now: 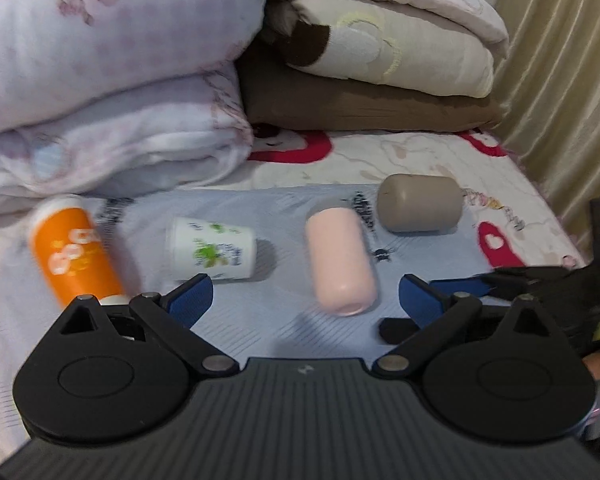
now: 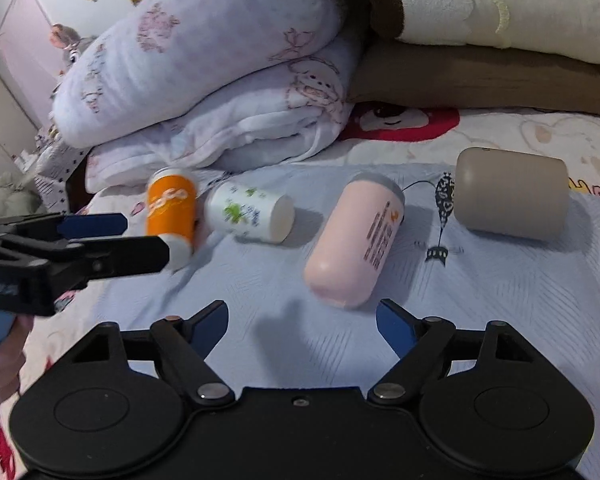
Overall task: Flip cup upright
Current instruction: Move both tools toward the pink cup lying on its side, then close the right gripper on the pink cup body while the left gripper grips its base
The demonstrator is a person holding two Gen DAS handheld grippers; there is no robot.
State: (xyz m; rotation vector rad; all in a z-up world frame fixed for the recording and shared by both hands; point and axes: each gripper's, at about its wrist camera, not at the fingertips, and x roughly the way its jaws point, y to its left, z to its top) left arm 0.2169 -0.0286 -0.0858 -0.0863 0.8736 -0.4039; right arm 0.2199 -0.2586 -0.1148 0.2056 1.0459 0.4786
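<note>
Four cups lie on their sides on a pale blue cloth [image 1: 260,320] on the bed: an orange cup [image 1: 74,254], a white cup with green print [image 1: 212,248], a pink cup [image 1: 340,258] and a grey cup [image 1: 418,202]. They also show in the right wrist view: orange cup [image 2: 171,210], white cup [image 2: 248,212], pink cup [image 2: 352,240], grey cup [image 2: 510,194]. My left gripper [image 1: 304,300] is open and empty, just in front of the pink and white cups. It shows at the left of the right wrist view [image 2: 140,236], next to the orange cup. My right gripper [image 2: 300,328] is open and empty, short of the pink cup.
Folded white-and-pink quilts [image 1: 100,80] and stacked brown and cream pillows [image 1: 360,80] rise behind the cups. A beige curtain [image 1: 572,80] hangs at the right. The bed sheet [image 2: 500,136] has red cartoon prints. The right gripper shows at the right edge of the left wrist view [image 1: 540,292].
</note>
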